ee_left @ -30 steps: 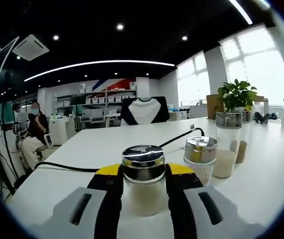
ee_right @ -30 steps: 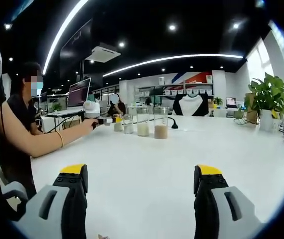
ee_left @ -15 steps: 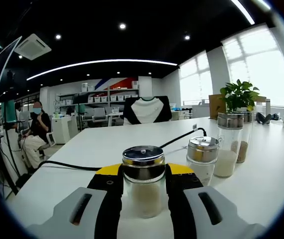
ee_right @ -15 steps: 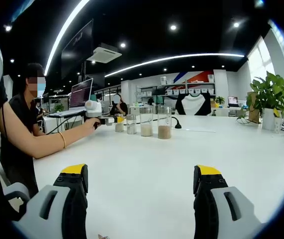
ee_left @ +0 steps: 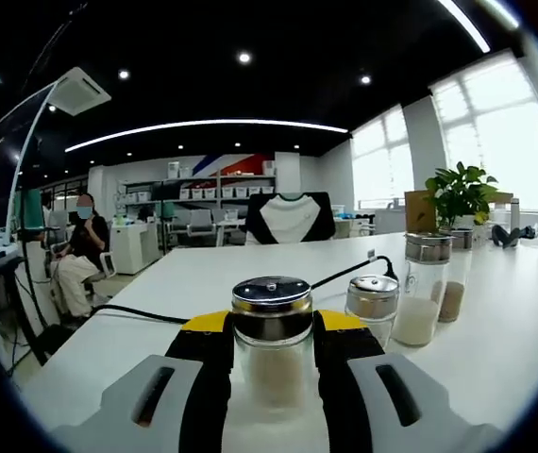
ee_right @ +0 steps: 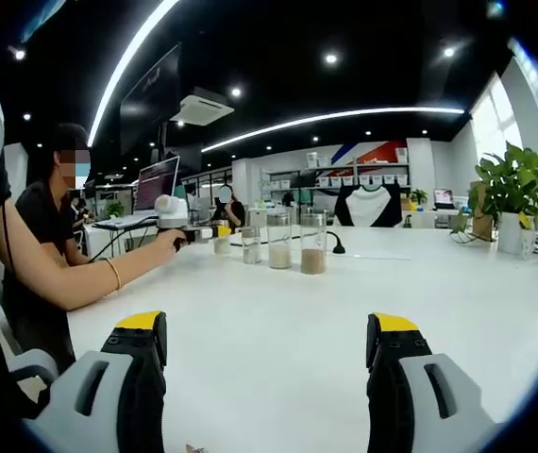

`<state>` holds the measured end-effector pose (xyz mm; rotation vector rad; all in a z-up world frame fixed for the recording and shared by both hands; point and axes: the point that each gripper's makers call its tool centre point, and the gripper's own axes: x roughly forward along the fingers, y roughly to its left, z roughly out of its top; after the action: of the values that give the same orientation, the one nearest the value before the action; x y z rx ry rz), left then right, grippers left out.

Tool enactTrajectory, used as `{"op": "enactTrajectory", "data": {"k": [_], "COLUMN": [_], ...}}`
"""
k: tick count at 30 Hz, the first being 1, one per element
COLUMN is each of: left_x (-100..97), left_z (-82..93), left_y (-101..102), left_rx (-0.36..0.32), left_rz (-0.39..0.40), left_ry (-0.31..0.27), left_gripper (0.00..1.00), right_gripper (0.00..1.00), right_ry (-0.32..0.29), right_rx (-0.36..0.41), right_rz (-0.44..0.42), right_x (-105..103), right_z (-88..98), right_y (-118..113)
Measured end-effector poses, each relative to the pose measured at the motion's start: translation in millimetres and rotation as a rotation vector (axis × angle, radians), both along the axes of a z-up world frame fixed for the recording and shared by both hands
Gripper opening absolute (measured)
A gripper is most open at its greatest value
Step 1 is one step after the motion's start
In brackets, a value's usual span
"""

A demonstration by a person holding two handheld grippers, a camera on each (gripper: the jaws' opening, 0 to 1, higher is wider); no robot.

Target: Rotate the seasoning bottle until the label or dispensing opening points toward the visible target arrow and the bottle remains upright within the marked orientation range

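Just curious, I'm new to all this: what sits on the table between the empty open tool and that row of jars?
Nothing: in the right gripper view, bare white table stretches from the open right tool to the jars.

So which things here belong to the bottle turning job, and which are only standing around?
For the job:
- seasoning bottle
- left gripper, shut on it
- right gripper, open

Standing around:
- short jar
- two tall jars
- black cable
- potted plant

Left gripper view sits close behind the jars (ee_left: 418,288); right gripper view faces them from afar.
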<state>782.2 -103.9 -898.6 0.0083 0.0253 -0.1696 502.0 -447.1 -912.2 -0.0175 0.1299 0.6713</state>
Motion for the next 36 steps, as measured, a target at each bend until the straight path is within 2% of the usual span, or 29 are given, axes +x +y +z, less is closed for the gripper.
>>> {"op": "enactTrajectory", "data": {"k": [3,5,11,14,17,18,20,22,24,25,28,31,36], "left_x": [-3.8,-10.3,-21.2,-39.1,-39.5,-43.7,-65.4,-74.2,-80.6,-85.8,-96.9,-107.7,-119.6], "left_z": [1.9,-0.6,1.4,3.5,7.5,9.8,12.2,13.5,17.3,16.8,18.0,19.8,19.9], "left_y": [-1,-7,-10,-17,-19,-22,-29,-36,-41,-46,-55,-58,-66], "left_rx": [-0.016,-0.003,0.01,0.023,0.029,0.048,0.079,0.068,0.071,0.099,0.121,0.164,0.141], "left_rz": [0.009,0.0,-0.024,-0.039,-0.052,-0.061,-0.061,-0.097,-0.11,-0.129,-0.147,-0.128,-0.156], "left_ry": [-0.004,0.014,0.017,0.011,0.005,-0.004,-0.01,0.0,-0.027,-0.025,-0.034,-0.06,-0.07], "left_gripper": [0.35,0.35,0.35,0.35,0.35,0.35,0.35,0.35,0.35,0.35,0.35,0.35,0.35], "right_gripper": [0.88,0.88,0.88,0.88,0.88,0.88,0.88,0.88,0.88,0.88,0.88,0.88,0.88], "right_ry": [0.006,0.009,-0.006,-0.002,-0.011,-0.014,-0.018,-0.019,-0.022,-0.025,-0.026,-0.025,-0.023], "right_rx": [-0.001,0.003,0.012,0.017,0.023,0.025,0.031,0.034,0.035,0.037,0.039,0.033,0.031], "right_rz": [0.014,0.025,0.054,0.06,0.066,0.069,0.075,0.078,0.082,0.084,0.092,0.103,0.108], "right_x": [-2,-3,-5,-5,-4,-4,-4,-4,-4,-4,-5,-7,-9], "right_z": [-0.6,-0.8,3.4,3.6,5.5,6.2,7.8,8.8,9.7,10.5,10.9,10.2,9.3], "right_y": [2,4,6,7,8,9,10,12,14,15,19,23,25]}}
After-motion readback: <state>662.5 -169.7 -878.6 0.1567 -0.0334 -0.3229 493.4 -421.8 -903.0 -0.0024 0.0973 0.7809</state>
